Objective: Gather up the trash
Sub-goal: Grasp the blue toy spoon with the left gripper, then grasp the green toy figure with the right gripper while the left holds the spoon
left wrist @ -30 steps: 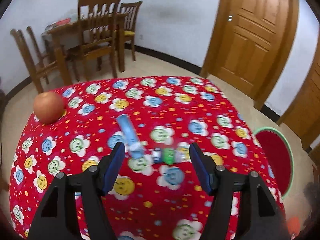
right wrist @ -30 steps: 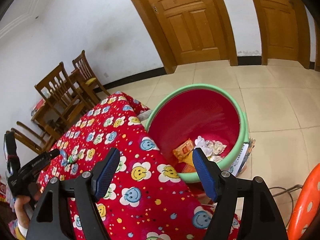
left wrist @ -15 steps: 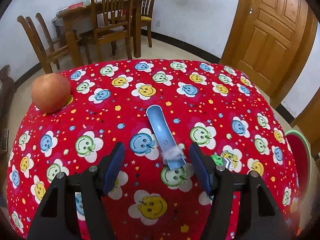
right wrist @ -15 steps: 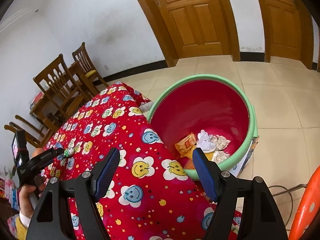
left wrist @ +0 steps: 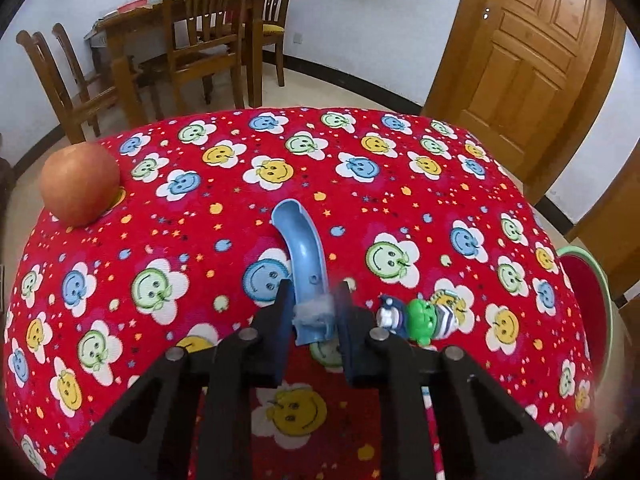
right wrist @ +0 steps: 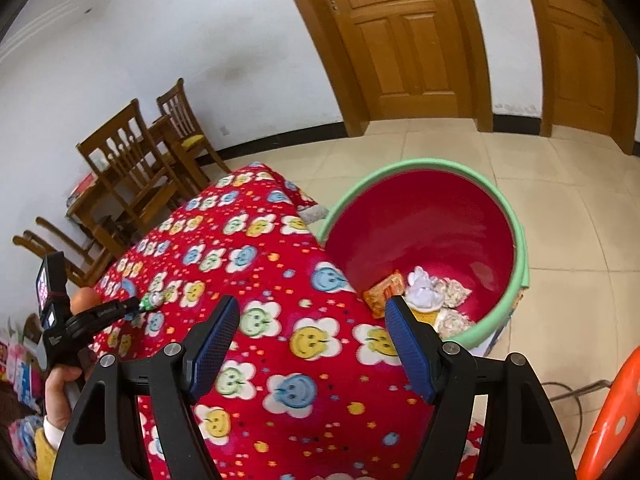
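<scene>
Left wrist view: the blue curved plastic piece (left wrist: 303, 258) lies on the red surface (left wrist: 400, 208), its near end clamped in the left tool (left wrist: 313, 312). Just beside it sits a small green toy (left wrist: 420, 317); an apple (left wrist: 80, 184) rests well apart. Right tool (right wrist: 308, 344) hangs apart, empty. Wrappers (right wrist: 416, 292) already lie in the basin (right wrist: 520, 236); this piece isn't yet carried over.

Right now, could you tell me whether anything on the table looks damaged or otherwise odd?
Yes: the curved blue plastic piece clamped in the left gripper has a wad of whitish fluff stuck across its near end. Beside it lies a small green toy figure on its side. The apple looks intact.
</scene>
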A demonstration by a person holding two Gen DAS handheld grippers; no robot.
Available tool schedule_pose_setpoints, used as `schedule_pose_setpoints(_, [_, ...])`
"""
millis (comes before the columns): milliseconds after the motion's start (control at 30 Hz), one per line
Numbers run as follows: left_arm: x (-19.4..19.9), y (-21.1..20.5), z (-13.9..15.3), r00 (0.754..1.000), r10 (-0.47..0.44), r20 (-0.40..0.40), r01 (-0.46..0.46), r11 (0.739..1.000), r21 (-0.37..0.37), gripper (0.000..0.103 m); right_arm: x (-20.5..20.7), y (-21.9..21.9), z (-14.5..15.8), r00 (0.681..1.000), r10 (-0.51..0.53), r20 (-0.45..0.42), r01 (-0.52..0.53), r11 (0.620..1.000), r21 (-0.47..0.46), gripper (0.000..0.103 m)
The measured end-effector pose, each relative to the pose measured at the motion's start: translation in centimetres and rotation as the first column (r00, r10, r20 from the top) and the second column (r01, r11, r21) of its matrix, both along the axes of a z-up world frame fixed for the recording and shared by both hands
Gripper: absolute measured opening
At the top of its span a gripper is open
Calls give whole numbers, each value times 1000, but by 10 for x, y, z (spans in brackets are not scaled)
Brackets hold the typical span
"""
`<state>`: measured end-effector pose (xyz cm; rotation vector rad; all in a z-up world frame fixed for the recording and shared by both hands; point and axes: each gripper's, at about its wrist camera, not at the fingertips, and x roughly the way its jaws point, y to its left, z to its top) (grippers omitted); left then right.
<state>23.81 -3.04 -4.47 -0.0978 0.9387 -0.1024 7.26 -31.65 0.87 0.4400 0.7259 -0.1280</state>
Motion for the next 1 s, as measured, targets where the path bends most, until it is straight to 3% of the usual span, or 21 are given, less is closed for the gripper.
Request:
schedule_pose_setpoints(267, [-25, 28, 22, 999, 44, 33, -43, 999, -20, 20, 22, 36, 10, 996, 89, 2, -89, 996, -1, 76])
schedule_pose_setpoints(500, [-32, 57, 22, 993, 108, 37, -105, 992, -75, 20, 56, 81, 7, 984, 174, -23, -175, 984, -24, 76])
schedule_pose_setpoints(1000, [-36, 84, 13, 984, 173, 39, -170, 983, -74, 20, 130, 168, -38, 948, 288, -138, -296, 954, -43, 76])
